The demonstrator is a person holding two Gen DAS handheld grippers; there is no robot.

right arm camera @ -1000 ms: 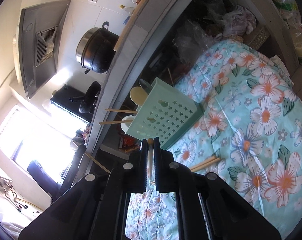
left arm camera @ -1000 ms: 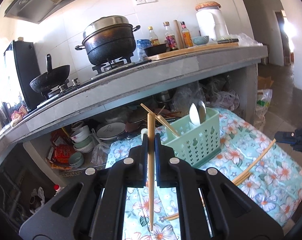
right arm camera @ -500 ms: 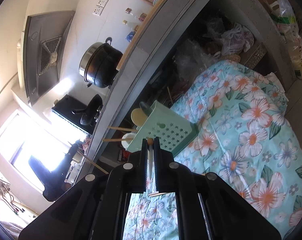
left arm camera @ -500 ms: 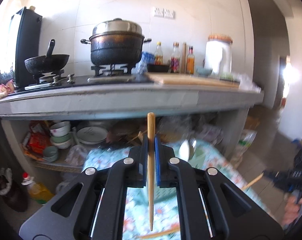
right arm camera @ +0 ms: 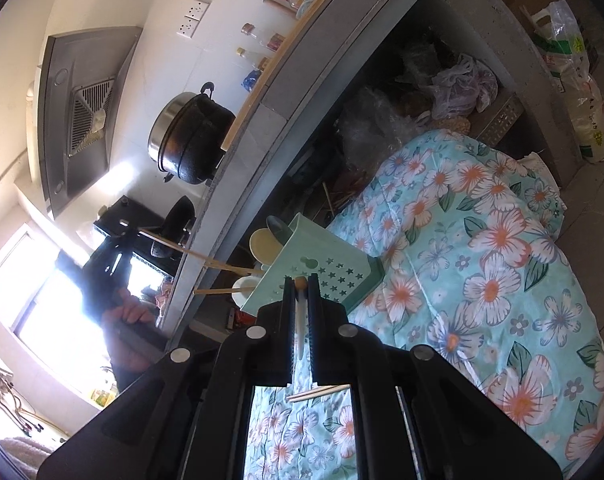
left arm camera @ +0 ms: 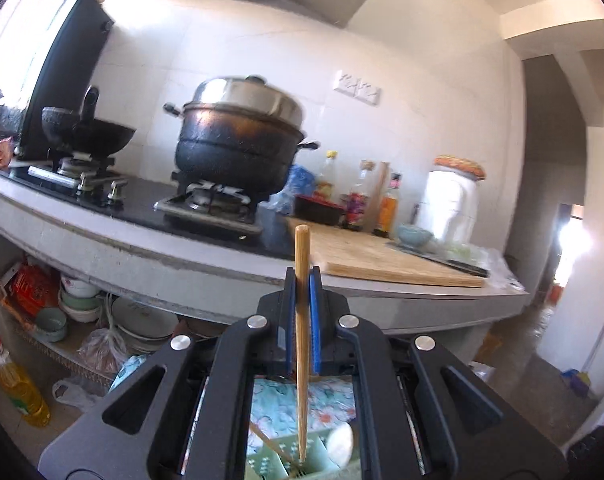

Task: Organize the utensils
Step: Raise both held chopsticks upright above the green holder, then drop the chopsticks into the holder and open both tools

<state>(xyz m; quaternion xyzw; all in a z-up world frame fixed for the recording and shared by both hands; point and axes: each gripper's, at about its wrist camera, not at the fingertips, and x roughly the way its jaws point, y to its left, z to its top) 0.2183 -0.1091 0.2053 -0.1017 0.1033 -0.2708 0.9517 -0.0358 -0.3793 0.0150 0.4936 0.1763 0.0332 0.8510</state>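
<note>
Left gripper, chopstick upright.

Caddy on cloth, spoons inside.

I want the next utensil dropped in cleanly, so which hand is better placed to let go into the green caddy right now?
Left. The left gripper holds its chopstick upright, tip inside the green caddy. The right gripper sits beside it.
</note>
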